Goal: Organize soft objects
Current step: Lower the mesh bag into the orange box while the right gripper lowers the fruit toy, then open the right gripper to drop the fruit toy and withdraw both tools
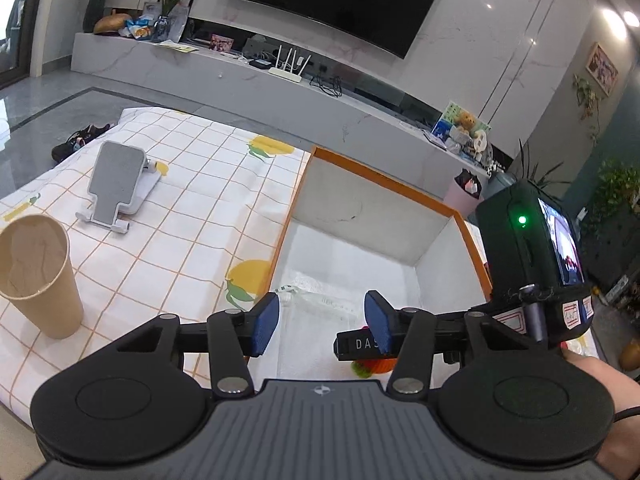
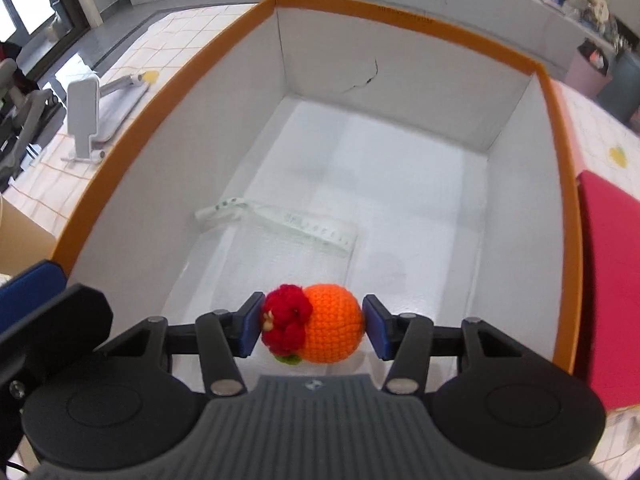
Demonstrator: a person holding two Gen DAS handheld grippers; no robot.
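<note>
An orange crochet ball with a red knitted flower [image 2: 316,324] sits between the blue pads of my right gripper [image 2: 312,325], which is shut on it and holds it low over the near end of a white box with an orange rim [image 2: 560,152]. A clear plastic bag with a printed strip [image 2: 288,226] lies flat on the box floor. In the left wrist view my left gripper [image 1: 322,322] hangs open over the box's near left wall [image 1: 316,200], with nothing between its pads. A sliver of the crochet toy [image 1: 374,367] shows below the right gripper's finger.
On the checked lemon-print tablecloth [image 1: 192,216] left of the box stand a brown paper cup [image 1: 40,276] and a white-grey folding phone stand [image 1: 118,184]. A pink-red flat object [image 2: 608,280] lies right of the box. A TV console runs behind the table.
</note>
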